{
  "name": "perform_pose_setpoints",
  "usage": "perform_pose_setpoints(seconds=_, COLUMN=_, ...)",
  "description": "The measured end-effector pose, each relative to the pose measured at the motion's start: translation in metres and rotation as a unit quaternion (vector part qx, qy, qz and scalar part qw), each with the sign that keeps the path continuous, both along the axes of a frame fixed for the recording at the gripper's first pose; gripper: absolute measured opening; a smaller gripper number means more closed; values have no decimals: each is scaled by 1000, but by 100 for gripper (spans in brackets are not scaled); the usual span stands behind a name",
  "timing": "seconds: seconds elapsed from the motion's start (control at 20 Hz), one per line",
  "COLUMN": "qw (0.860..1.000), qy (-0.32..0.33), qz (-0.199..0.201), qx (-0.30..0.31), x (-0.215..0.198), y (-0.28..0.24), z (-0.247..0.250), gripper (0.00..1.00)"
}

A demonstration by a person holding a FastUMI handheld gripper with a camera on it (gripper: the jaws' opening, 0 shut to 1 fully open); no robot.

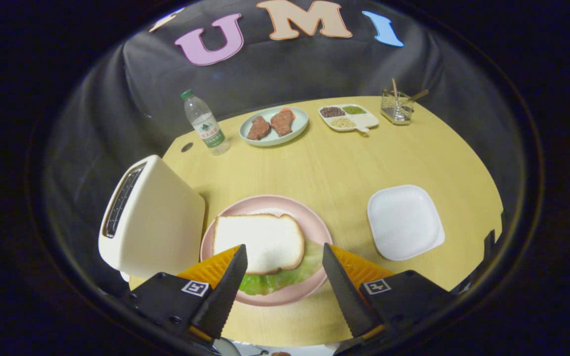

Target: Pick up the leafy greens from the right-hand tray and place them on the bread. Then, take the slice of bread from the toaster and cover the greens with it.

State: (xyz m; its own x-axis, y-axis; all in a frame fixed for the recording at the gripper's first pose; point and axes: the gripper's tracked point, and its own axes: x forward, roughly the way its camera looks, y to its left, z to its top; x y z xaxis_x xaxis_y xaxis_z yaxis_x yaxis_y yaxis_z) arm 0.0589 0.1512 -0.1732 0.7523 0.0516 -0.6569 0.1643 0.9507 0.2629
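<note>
1. The slice of bread (259, 242) lies flat on top of the leafy greens (277, 279), whose ruffled edge shows from under its near and right sides.
2. Both rest on the pink plate (314, 227), set in the near middle of the tabletop (334, 163).
3. Your claw (285, 267) stands open and empty, its two fingers spread to either side of the plate's near half, the bread and greens lying between them with neither finger visibly pressing on the food.
4. You hold it raised above the tabletop, tilted to look down on the plate.
5. The toaster (154, 220) stands just left of the plate, its slot facing up.
6. The white square tray (404, 221) sits to the right of the plate, apart from it.
7. Beyond, at the far edge, stand a water bottle (205, 122), a pale plate with two meat pieces (273, 126), a divided dish of grains (348, 117) and a wire holder (397, 106).
</note>
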Motion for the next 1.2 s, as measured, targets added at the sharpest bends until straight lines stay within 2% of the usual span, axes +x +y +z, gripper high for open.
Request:
perform_pose_setpoints(seconds=0.2, qw=997, qy=-65, qz=-3, qx=-35, x=12, y=-33, z=36, gripper=96)
perform_pose_setpoints(seconds=0.4, qw=986, qy=-140, qz=-19, qx=-91, x=24, y=-80, z=81, gripper=96)
perform_pose_setpoints(seconds=0.75, qw=958, qy=-245, qz=-46, qx=-144, x=21, y=-133, z=163, gripper=96)
perform_pose_setpoints(seconds=0.95, qw=934, qy=-316, qz=-57, qx=-154, x=16, y=-144, z=211, gripper=96)
perform_pose_setpoints(seconds=1.2, qw=911, qy=-361, qz=-64, qx=-187, x=2, y=-163, z=244, gripper=96)
